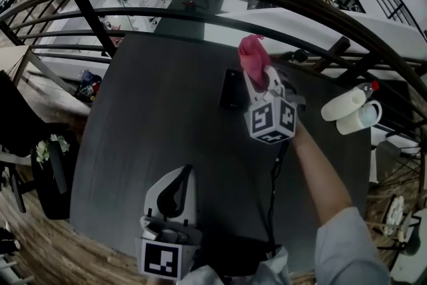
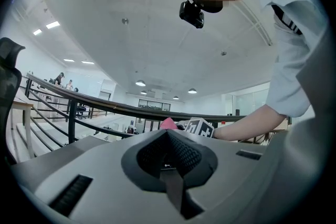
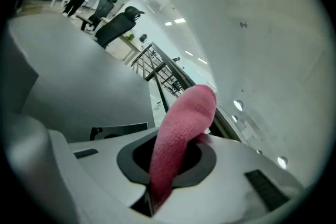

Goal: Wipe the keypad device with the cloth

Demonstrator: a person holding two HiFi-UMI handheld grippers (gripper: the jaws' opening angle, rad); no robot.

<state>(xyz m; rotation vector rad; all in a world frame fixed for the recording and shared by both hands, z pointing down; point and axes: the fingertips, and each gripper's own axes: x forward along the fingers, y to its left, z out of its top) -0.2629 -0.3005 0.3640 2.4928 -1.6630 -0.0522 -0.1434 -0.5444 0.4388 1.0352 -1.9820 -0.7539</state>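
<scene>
Head view: the right gripper (image 1: 261,79) is clamping a bunched pink fleecy cloth (image 1: 252,53) just beside the flat black rectangular keypad device (image 1: 231,89), which is lying near the far edge of the dark grey matt table (image 1: 147,117). Left gripper view: the left gripper (image 2: 168,140), jaws meeting on nothing, is pointing past a dark railing (image 2: 105,107) at a white office ceiling (image 2: 157,34), so it is steadying nothing and the device may be sliding under a wipe. Right gripper view: the cloth is standing up from the jaws, so bare jaw tips risk scraping the keys.
</scene>
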